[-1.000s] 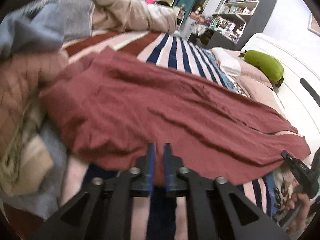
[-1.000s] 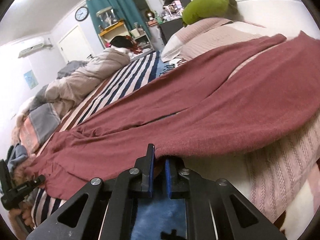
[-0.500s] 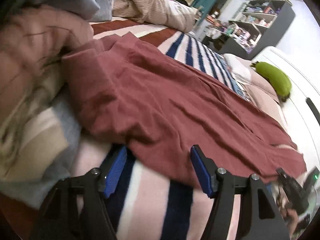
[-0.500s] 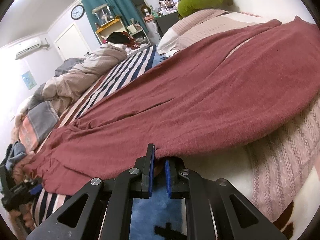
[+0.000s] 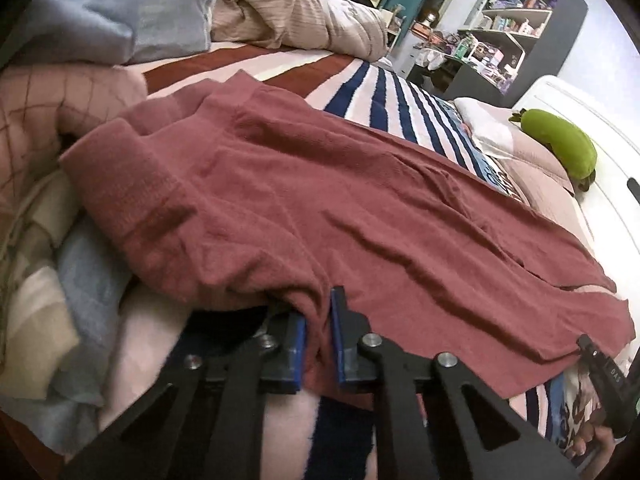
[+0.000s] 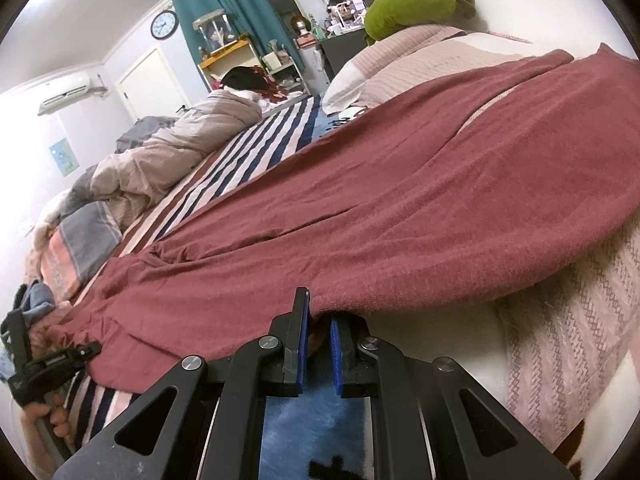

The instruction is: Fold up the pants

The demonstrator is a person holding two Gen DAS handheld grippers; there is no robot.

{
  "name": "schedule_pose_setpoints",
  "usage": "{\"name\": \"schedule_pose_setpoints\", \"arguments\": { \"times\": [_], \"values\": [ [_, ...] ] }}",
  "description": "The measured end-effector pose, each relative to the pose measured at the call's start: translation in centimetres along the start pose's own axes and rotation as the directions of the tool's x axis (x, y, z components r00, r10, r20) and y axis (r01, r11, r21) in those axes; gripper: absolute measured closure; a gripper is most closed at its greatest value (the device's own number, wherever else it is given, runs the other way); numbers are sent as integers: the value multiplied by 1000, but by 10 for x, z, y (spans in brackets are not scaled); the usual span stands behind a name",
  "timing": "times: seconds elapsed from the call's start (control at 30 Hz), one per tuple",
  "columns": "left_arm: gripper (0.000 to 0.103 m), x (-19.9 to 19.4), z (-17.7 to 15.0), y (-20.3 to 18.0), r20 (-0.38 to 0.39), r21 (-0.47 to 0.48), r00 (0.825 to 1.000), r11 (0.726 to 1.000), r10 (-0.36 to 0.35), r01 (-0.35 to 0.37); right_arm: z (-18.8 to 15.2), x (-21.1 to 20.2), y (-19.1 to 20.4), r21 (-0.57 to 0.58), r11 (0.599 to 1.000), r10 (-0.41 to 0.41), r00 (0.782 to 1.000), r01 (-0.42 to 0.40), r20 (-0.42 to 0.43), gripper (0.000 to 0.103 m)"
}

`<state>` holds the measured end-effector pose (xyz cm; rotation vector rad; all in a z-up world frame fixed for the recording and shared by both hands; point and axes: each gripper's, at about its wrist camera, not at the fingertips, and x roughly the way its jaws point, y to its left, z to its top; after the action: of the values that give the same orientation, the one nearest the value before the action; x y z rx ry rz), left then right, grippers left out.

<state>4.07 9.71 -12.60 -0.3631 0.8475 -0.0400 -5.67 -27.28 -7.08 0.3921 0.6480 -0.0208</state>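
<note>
Dark red pants (image 5: 360, 208) spread flat lengthwise across a bed covered by a striped blanket (image 5: 372, 92), waistband toward a heap of folded laundry (image 5: 36, 208), leg ends toward the pink pillows (image 6: 404, 60)

Near edge of the pants by the waistband pinched in the left gripper (image 5: 318, 334), blue-padded fingers (image 5: 298, 340) closed on a bunched fold of fabric that rises between them

Near edge of one pant leg caught in the right gripper (image 6: 318, 338), fingers (image 6: 335, 350) nearly together with the hem tucked between the pads, blue patch of the blanket below

In the left wrist view, right gripper (image 5: 604, 376) also seen at the far lower right, against the leg end of the pants; in the right wrist view, left gripper (image 6: 56, 364) at the far lower left, by the waist

Rumpled beige duvet (image 6: 180, 152) along the far side of the bed, green plush toy (image 5: 560, 148) on the pillows by the white headboard (image 5: 600, 120)

Teal curtains (image 6: 224, 20), a wall clock (image 6: 164, 25), an air conditioner (image 6: 66, 94) and cluttered dark shelves (image 5: 520, 20) in the background
</note>
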Motion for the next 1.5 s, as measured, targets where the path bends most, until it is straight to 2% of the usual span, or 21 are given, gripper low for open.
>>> {"name": "schedule_pose_setpoints", "arguments": {
  "times": [0.1, 0.3, 0.63, 0.93, 1.07, 1.33, 1.5],
  "values": [
    [98, -4, 1, -4, 15, 21, 1000, 1000, 7, -8, 4, -3, 1, -17, 1000, 3, 1000, -3, 12, 99],
    [99, -27, 14, -13, 95, 79, 996, 997, -3, -5, 20, -9, 13, -102, 995, 10, 999, -5, 52, 99],
    [100, -42, 60, -25, 188, 158, 982, 987, -37, 6, 70, -6, 16, -186, 981, 74, 993, -57, 87, 100],
    [100, -1, 115, -46, 210, 215, 978, 976, -6, -40, 117, 37, 30, -257, 965, 77, 995, -58, 66, 100],
    [100, 25, 135, -53, 200, 226, 980, 973, 6, -52, 128, 58, 37, -277, 960, 61, 996, -42, 60, 100],
    [100, 62, 169, -64, 217, 225, 973, 966, 77, -126, 152, 101, 41, -317, 948, 6, 999, 10, 49, 100],
    [100, 92, 182, -63, 179, 208, 978, 967, 108, -145, 152, 125, 41, -345, 938, -24, 999, 35, 37, 100]
  ]
}}
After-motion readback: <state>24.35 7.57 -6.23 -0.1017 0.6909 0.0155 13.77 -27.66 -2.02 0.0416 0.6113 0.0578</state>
